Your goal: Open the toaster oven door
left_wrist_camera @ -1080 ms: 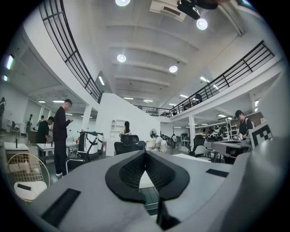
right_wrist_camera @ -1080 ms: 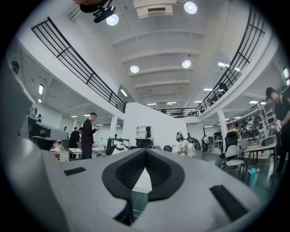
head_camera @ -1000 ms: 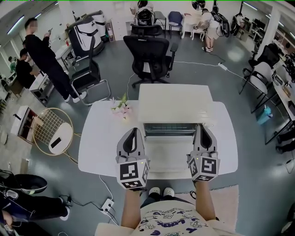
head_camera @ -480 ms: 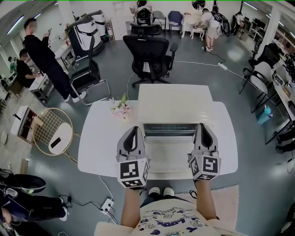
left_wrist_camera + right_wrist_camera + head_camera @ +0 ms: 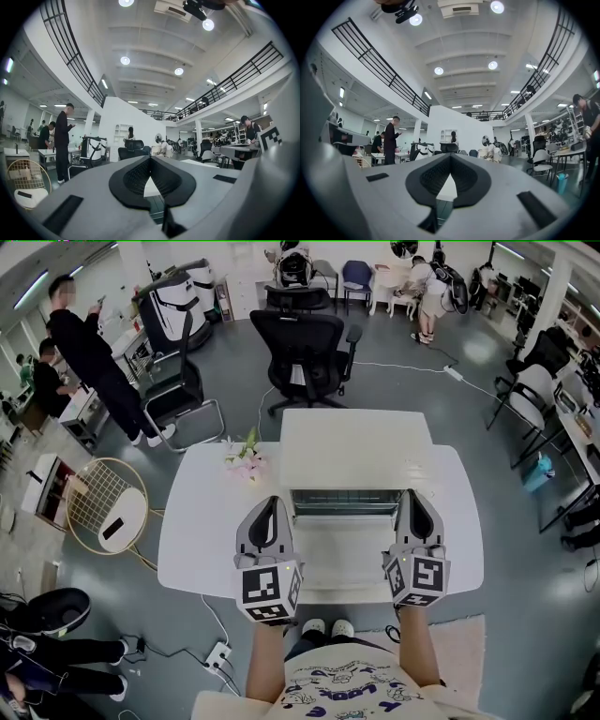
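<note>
A white toaster oven (image 5: 356, 451) stands on the white table (image 5: 202, 531). Its door (image 5: 342, 554) lies folded down flat toward me, and the wire rack (image 5: 347, 502) shows inside the opening. My left gripper (image 5: 271, 504) hovers beside the door's left edge. My right gripper (image 5: 413, 497) hovers beside its right edge. Both are shut with nothing between the jaws. In the left gripper view the tips of the left gripper (image 5: 150, 158) meet, and in the right gripper view the right gripper (image 5: 450, 156) shows the same. Both point level toward the room.
A small bunch of flowers (image 5: 246, 460) sits at the oven's left rear. A black office chair (image 5: 305, 352) stands behind the table. A round wire side table (image 5: 108, 507) is on the left, where people (image 5: 89, 357) stand. A power strip (image 5: 217, 655) lies on the floor.
</note>
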A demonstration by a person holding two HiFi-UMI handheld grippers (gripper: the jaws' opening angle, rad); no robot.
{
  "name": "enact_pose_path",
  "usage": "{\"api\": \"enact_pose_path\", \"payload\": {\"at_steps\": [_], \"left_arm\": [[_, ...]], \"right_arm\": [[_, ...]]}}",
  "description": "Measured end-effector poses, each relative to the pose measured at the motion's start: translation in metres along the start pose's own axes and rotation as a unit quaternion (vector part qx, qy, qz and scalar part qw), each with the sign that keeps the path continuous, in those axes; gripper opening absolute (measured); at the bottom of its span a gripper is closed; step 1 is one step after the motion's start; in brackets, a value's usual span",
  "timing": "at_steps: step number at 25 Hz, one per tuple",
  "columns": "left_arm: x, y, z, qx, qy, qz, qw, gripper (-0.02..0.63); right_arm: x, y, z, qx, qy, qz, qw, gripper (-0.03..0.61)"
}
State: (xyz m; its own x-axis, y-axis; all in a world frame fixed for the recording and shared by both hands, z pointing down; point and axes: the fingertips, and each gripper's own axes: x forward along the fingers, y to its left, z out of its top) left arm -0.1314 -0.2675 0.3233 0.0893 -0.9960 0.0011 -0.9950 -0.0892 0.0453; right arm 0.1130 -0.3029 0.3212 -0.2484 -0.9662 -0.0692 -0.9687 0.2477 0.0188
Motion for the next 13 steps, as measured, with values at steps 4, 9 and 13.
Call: {"api": "enact_pose_path", "payload": {"at_steps": [4, 9, 13], "left_arm": [[-0.0028, -0.0011, -0.0025, -0.002, 0.0, 0.003, 1.0, 0.005], [-0.0041, -0.002, -0.0063, -0.003, 0.001, 0.002, 1.0, 0.005], [-0.0045, -0.0016, -0.0089, -0.003, 0.004, 0.001, 1.0, 0.005]], "right_arm": [[-0.0029, -0.0022, -0.002, 0.002, 0.001, -0.001, 1.0, -0.005], [-0.004, -0.0022, -0.0052, 0.006, 0.003, 0.001, 1.0, -0.005], [-0.0042, -0.002, -0.007, 0.007, 0.006, 0.0, 1.0, -0.005]]}}
